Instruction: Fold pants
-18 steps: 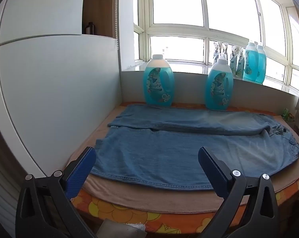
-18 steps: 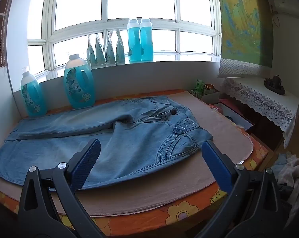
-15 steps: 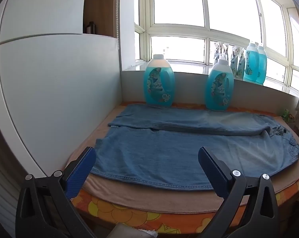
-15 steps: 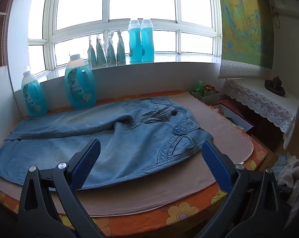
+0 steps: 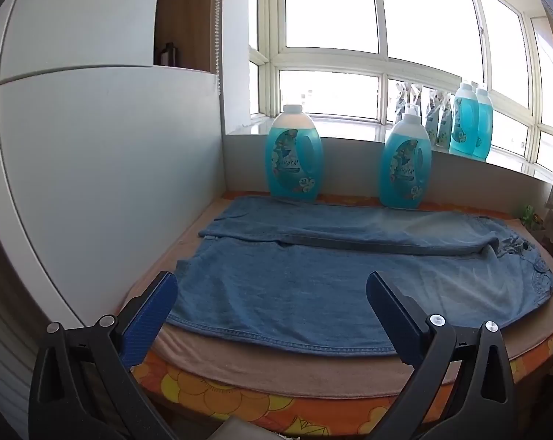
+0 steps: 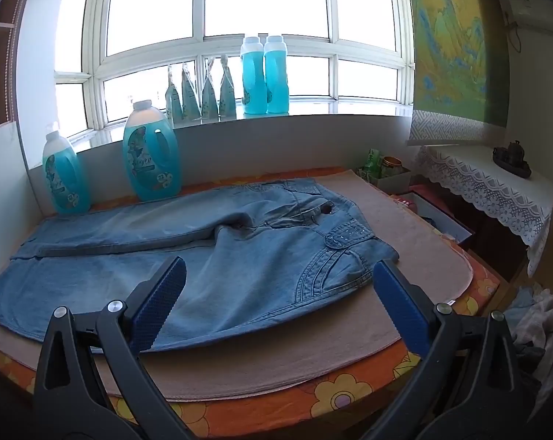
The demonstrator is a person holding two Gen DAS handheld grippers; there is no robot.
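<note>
Light blue denim pants lie flat on a tan mat, both legs stretching left, the waist and pockets at the right. The far leg partly overlaps the near leg along a dark seam. My left gripper hovers open in front of the near leg's hem end, short of the mat edge, with nothing between its blue pads. My right gripper is open as well, held in front of the hip and pocket area, touching nothing.
The tan mat covers an orange flowered table. Two blue detergent bottles stand right behind the pants. A white cabinet wall bounds the left side. A lace-covered shelf and boxes stand at the right.
Both views shifted only slightly; the pants lie as before and both grippers stay wide open.
</note>
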